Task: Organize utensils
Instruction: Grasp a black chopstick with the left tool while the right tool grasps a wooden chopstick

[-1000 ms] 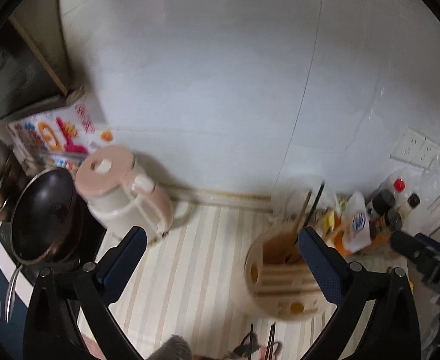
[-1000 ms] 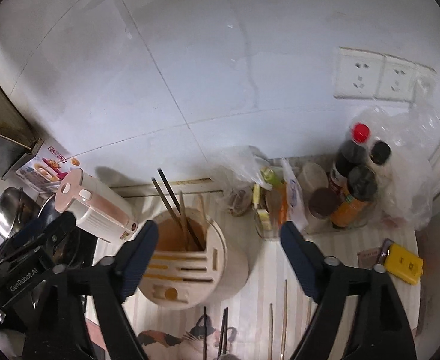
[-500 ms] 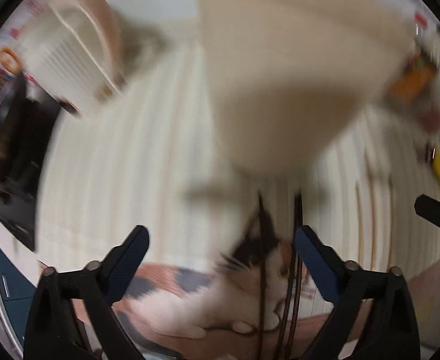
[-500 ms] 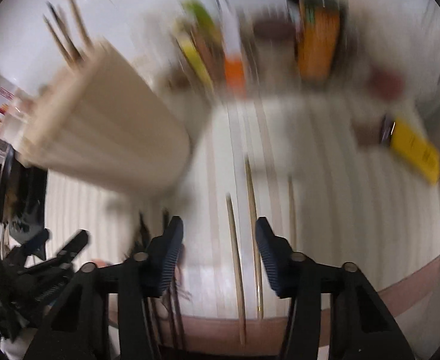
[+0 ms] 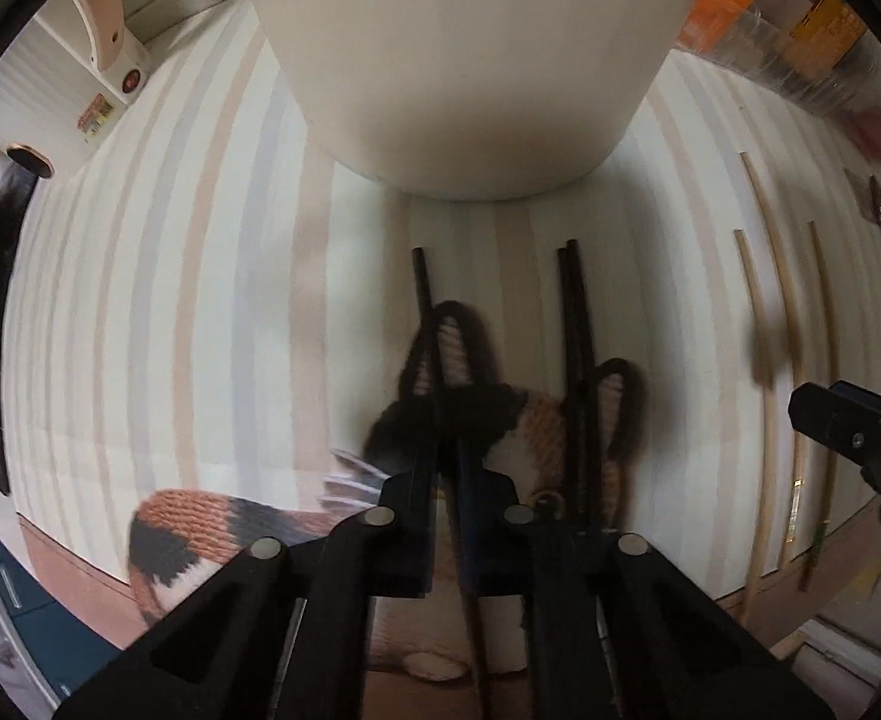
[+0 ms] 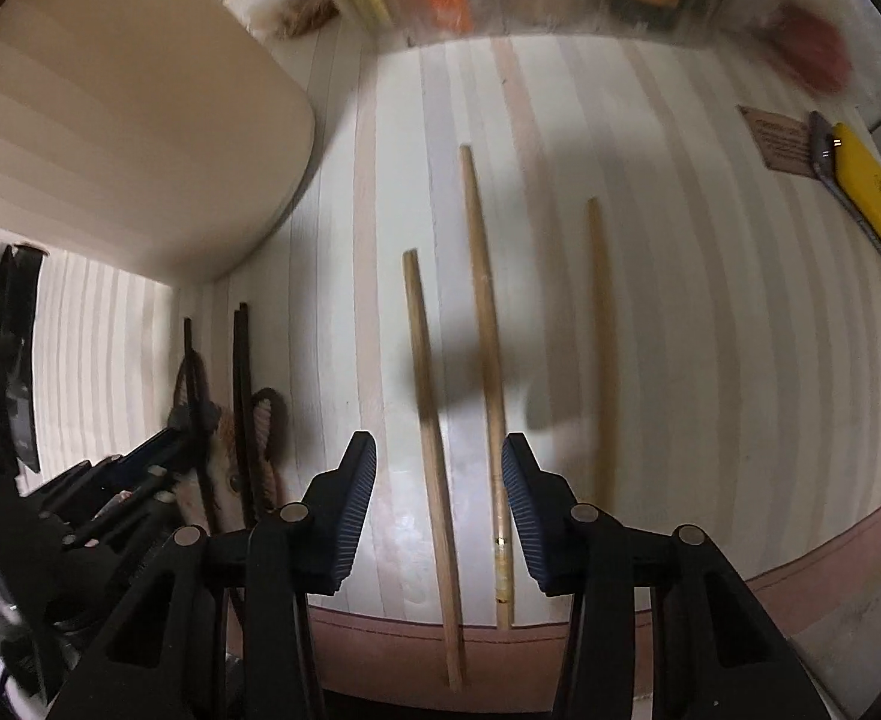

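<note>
Left wrist: left gripper (image 5: 446,516) dropped from holder height, now nearly closed around black chopstick (image 5: 425,330) on mat.
Right wrist: right gripper (image 6: 438,504) lowered, narrowed, straddling wooden chopsticks (image 6: 482,312), gripping nothing.
Meaning: pickup starting beside utensil holder (image 5: 458,60).

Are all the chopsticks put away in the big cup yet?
Not yet. None looks newly put away. The left gripper has its jaws nearly shut around one black chopstick; two more black ones lie beside it. The right gripper, jaws open, straddles two wooden chopsticks; a third lies outside. All must reach the holder.
</note>
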### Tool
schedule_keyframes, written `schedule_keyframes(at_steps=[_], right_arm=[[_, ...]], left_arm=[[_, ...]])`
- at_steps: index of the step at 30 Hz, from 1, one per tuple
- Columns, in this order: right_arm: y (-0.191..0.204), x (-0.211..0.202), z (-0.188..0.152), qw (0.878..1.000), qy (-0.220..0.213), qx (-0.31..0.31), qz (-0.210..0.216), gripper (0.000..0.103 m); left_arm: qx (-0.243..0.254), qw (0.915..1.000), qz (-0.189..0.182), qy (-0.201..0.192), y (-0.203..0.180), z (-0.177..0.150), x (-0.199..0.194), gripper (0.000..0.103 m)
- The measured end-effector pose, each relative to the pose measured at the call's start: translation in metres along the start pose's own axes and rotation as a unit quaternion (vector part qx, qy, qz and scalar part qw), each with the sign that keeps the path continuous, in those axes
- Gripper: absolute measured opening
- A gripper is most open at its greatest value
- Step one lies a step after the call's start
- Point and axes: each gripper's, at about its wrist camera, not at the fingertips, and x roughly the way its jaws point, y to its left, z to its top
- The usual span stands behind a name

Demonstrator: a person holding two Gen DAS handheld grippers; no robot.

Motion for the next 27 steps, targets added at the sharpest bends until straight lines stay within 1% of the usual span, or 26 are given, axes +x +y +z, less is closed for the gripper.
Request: schedule_keyframes(at_steps=[1,3,5,6,7,8,9,10,12,13,16,17,19,20,22,27], right_arm=[[0.002,0.003,0.000,1.000,0.003,-0.004,0.001,0.042],[0.007,0.010,-0.001,1.000,0.008,-0.011,0.000,0.042],[0.012,0.017,-0.002,1.000,0.013,-0.017,-0.016,0.042],[0.014,0.021,-0.001,0.999,0.016,-0.020,-0.025,0.038],[0.015,0.024,-0.002,0.999,0.019,-0.023,-0.033,0.032],[0.017,0.027,-0.003,0.999,0.023,-0.026,-0.041,0.030],[0.020,0.026,-0.004,0.998,0.013,-0.032,-0.053,0.021],[0.024,0.027,-0.005,0.997,0.011,-0.037,-0.071,0.013],[0.026,0.027,-0.007,0.996,0.006,-0.035,-0.085,0.007],[0.029,0.027,-0.008,0.996,0.006,-0.038,-0.084,0.007],[0.038,0.029,-0.015,0.997,0.024,-0.050,-0.060,0.007],[0.041,0.030,-0.017,0.996,0.026,-0.056,-0.060,0.007],[0.044,0.030,-0.019,0.995,0.023,-0.064,-0.069,0.007],[0.045,0.030,-0.019,0.995,0.024,-0.065,-0.071,0.007],[0.051,0.031,-0.021,0.995,0.028,-0.066,-0.075,0.007],[0.048,0.034,-0.025,0.993,0.024,-0.075,-0.087,0.008]], left_arm=[[-0.002,1.0000,0.005,-0.001,0.003,0.001,-0.001,0.004],[-0.009,0.9997,0.023,-0.002,0.019,0.001,-0.003,0.004],[-0.018,0.9992,0.035,-0.002,0.035,-0.001,-0.002,0.004],[-0.021,0.9989,0.042,-0.002,0.042,-0.003,-0.003,0.004],[-0.023,0.9986,0.047,-0.002,0.047,-0.005,-0.003,0.004],[-0.027,0.9984,0.050,-0.002,0.053,-0.007,-0.004,0.004],[-0.030,0.9982,0.052,-0.002,0.056,-0.008,-0.004,0.004],[-0.032,0.9982,0.050,-0.002,0.060,-0.009,-0.006,0.004],[-0.034,0.9982,0.049,-0.003,0.061,-0.010,-0.007,0.004],[-0.032,0.9982,0.051,-0.006,0.061,-0.011,-0.008,0.004],[-0.029,0.9981,0.053,-0.010,0.059,-0.012,-0.009,0.003],[-0.029,0.9982,0.053,-0.010,0.056,-0.015,-0.010,0.003],[-0.031,0.9983,0.049,-0.010,0.057,-0.016,-0.011,0.003],[-0.031,0.9983,0.048,-0.011,0.051,-0.023,-0.006,0.003],[-0.029,0.9984,0.048,-0.010,0.050,-0.021,-0.006,0.003],[-0.040,0.9987,0.032,-0.005,0.064,-0.012,-0.001,0.003]])
